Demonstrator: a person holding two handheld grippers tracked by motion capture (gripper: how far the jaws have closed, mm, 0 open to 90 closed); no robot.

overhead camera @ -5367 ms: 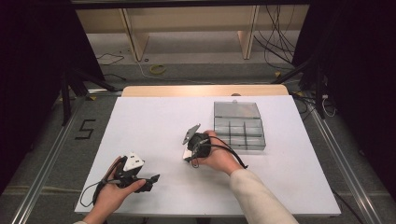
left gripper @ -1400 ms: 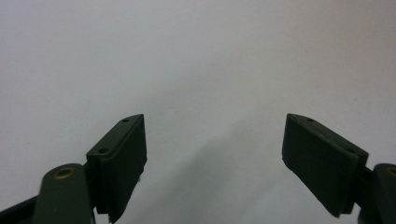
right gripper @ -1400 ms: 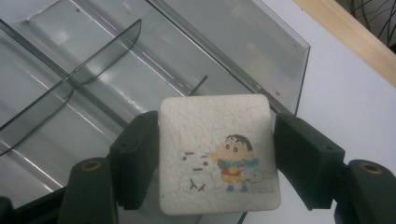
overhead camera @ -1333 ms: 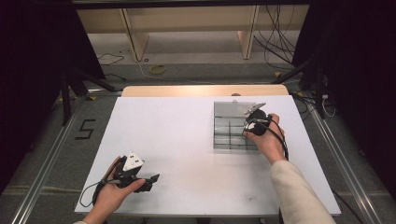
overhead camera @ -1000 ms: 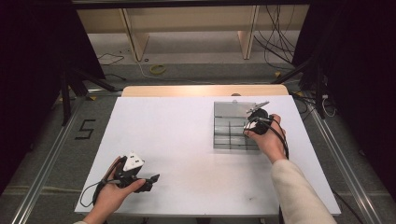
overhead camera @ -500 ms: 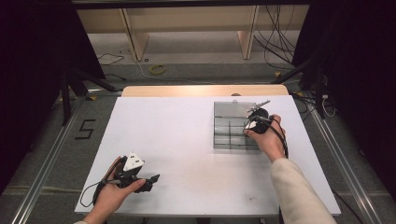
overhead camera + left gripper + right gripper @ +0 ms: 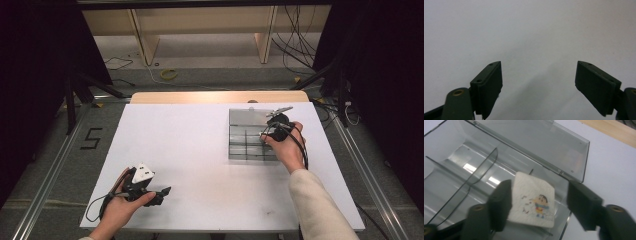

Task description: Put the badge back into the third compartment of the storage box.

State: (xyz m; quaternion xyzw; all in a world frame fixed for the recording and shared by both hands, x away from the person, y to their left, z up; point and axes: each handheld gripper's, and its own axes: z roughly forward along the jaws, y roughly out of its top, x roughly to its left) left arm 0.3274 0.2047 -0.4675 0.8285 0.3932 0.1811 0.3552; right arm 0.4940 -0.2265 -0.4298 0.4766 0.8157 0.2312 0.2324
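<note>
Since the earliest frame the right hand-held gripper has moved over the clear organizer box; its jaws, just closing, aren't clamped on the cartoon square, which could tip against the divider.

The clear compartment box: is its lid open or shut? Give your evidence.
Open. In the right gripper view the clear compartment box has its hinged lid swung back, leaving the dividers uncovered from above.
</note>
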